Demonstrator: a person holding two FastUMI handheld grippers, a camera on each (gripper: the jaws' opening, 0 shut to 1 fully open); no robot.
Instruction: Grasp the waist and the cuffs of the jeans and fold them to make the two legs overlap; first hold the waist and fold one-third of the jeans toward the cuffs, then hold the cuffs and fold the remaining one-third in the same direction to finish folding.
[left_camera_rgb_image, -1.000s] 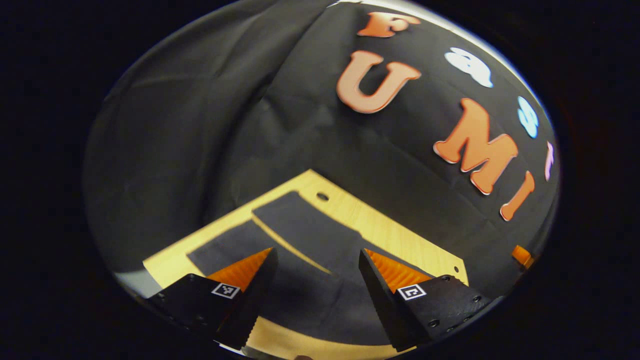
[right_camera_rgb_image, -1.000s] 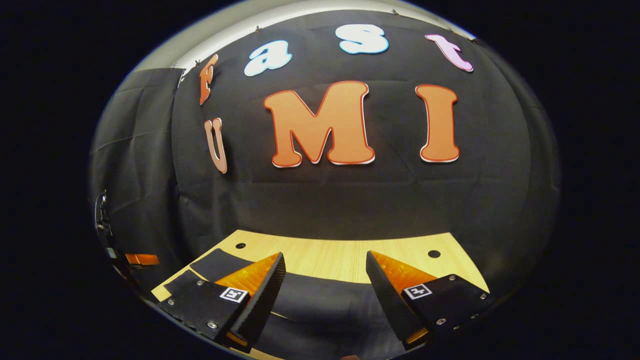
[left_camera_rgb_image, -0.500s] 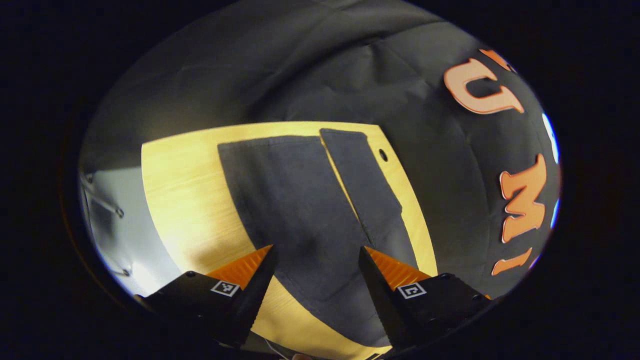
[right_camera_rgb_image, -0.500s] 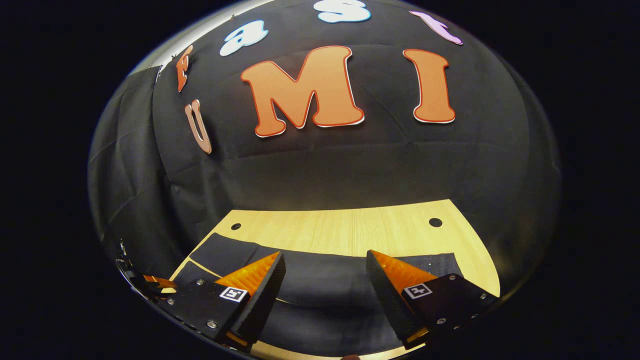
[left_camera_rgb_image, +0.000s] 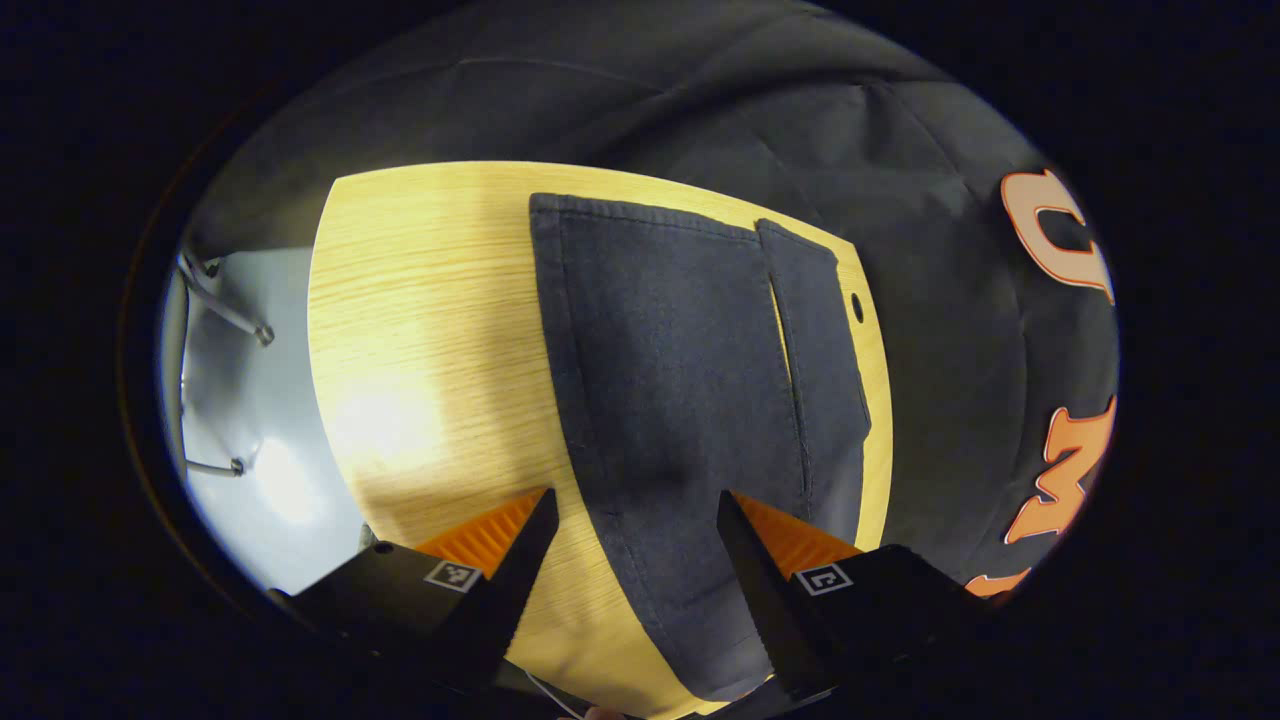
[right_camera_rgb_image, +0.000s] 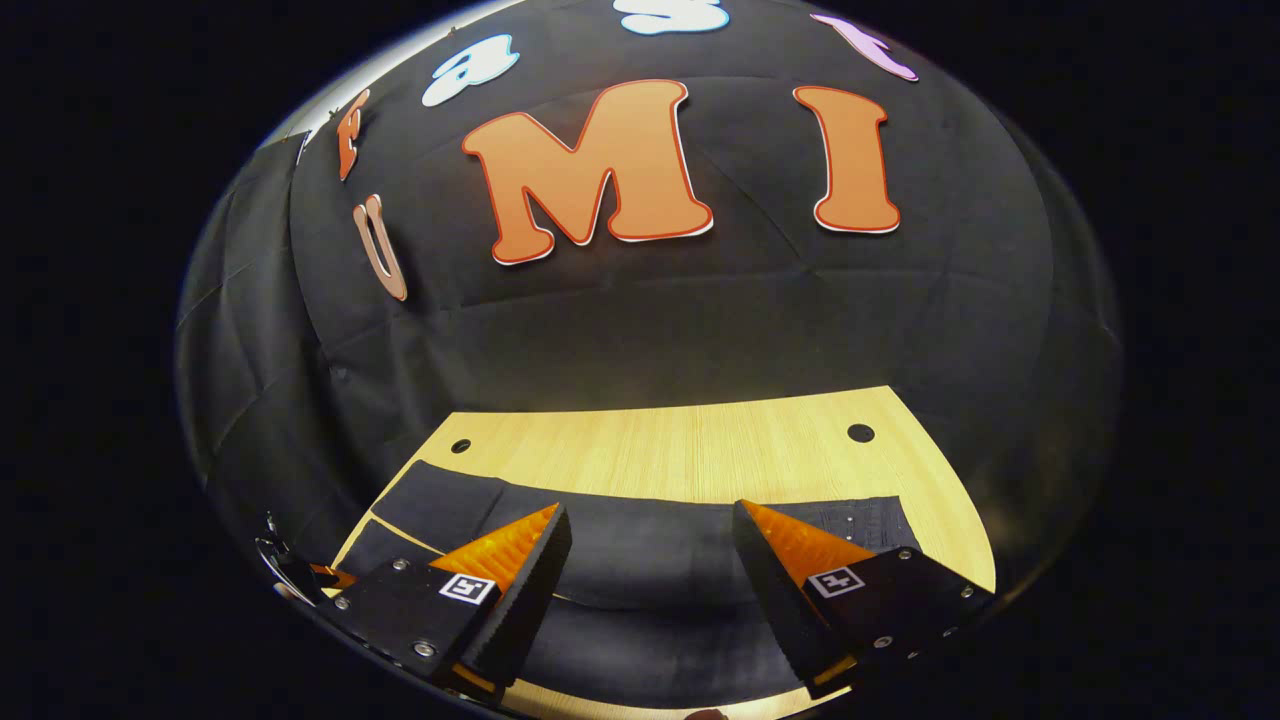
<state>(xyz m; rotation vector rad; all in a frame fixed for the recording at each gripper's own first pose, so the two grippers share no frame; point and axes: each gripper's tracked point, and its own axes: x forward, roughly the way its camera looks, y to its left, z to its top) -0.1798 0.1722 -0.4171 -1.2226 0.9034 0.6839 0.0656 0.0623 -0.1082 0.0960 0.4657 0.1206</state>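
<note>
Dark jeans (left_camera_rgb_image: 680, 400) lie flat on the wooden table (left_camera_rgb_image: 420, 300), both legs side by side and running away from me, with the cuffs (left_camera_rgb_image: 640, 215) at the far end. My left gripper (left_camera_rgb_image: 633, 498) hangs open above the outer edge of the nearer leg, nothing between its fingers. In the right gripper view the jeans (right_camera_rgb_image: 640, 560) stretch across the table (right_camera_rgb_image: 700, 450). The split between the legs sits at the left and the riveted waist end (right_camera_rgb_image: 860, 520) at the right. My right gripper (right_camera_rgb_image: 650, 508) is open above their middle.
Small round holes mark the tabletop (left_camera_rgb_image: 857, 306) (right_camera_rgb_image: 860, 432). Grey floor (left_camera_rgb_image: 230, 400) and thin metal bars (left_camera_rgb_image: 225, 310) lie beyond the table's left edge. Black cloth wall stands close behind the table. A small orange and black part (right_camera_rgb_image: 325, 577) shows at the lower left.
The left gripper has swung and tipped down, so the jeans' legs now run lengthwise under it. The right gripper has tilted down slightly, showing more table. Both stay open.
</note>
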